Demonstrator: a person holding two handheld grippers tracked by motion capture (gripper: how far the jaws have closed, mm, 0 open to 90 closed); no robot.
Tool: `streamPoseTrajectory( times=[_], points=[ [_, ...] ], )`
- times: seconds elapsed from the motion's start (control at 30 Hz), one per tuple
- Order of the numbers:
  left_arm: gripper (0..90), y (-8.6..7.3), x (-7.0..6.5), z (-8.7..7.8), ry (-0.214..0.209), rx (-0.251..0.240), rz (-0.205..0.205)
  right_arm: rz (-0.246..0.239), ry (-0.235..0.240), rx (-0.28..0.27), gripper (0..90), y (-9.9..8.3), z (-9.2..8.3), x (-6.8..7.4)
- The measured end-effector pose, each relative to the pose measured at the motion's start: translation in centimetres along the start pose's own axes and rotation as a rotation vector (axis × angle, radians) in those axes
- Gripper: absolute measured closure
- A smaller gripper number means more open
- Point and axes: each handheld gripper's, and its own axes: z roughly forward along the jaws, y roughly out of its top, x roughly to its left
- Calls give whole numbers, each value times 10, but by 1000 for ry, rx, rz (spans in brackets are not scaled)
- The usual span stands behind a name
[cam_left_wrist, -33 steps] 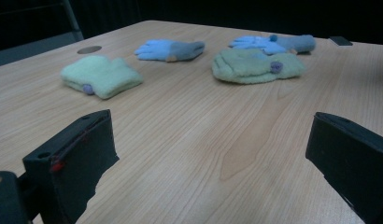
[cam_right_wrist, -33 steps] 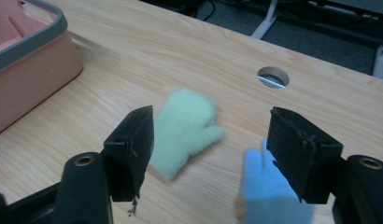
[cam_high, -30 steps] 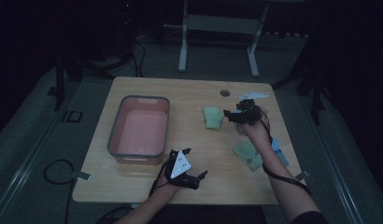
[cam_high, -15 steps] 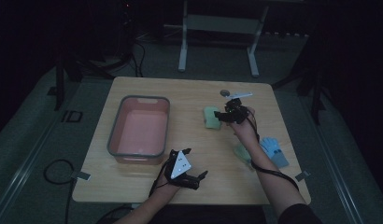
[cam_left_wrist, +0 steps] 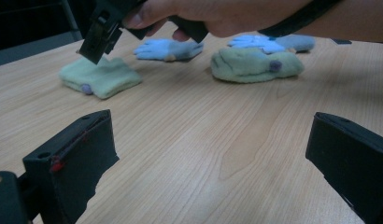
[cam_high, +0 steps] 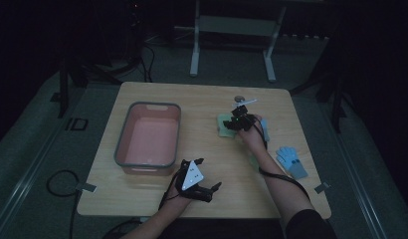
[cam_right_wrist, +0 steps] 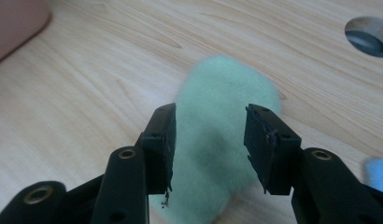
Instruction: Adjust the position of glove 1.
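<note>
A pale green glove (cam_high: 223, 125) (cam_right_wrist: 222, 93) lies flat right of the table's middle. My right gripper (cam_high: 236, 124) (cam_right_wrist: 210, 116) points down at it, and its jaws have just been closing. They stand half apart over the glove (cam_left_wrist: 101, 77), the pads not pressing on it. A second green glove (cam_left_wrist: 255, 65) (cam_high: 253, 162) lies nearer the person, partly under the right forearm. My left gripper (cam_high: 208, 173) (cam_left_wrist: 213, 126) rests near the front edge, jaws wide open and nothing between them.
A pink tub (cam_high: 123, 134) with a grey rim stands on the left of the table. One blue glove (cam_high: 291, 162) (cam_left_wrist: 273, 42) lies at the right edge, another (cam_left_wrist: 168, 49) behind the right hand. A round hole (cam_high: 239, 98) (cam_right_wrist: 369, 42) sits at the back.
My right gripper has moved left and down onto the far green glove, and its jaws have narrowed. The left gripper has stayed put.
</note>
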Motion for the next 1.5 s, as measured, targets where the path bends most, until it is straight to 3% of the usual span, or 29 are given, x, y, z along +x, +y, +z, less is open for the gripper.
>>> streamPoseTrajectory(
  times=[0.33,0.53,0.73,0.87,1.3,1.5],
  points=[
    [18,0,1,0,0,-1,-7,-7,-51,32,571,-5,25,0],
    [18,0,0,0,2,1,-3,-3,-49,18,652,-8,26,0],
    [18,0,1,1,3,4,-7,5,-47,39,822,-4,26,3],
    [18,0,0,1,6,4,-2,15,-48,55,849,-1,23,3],
    [18,0,0,1,7,4,0,46,-31,-3,855,-2,-21,1],
    [18,1,0,1,10,4,0,47,-5,-53,854,-4,-68,12]
  ],
)
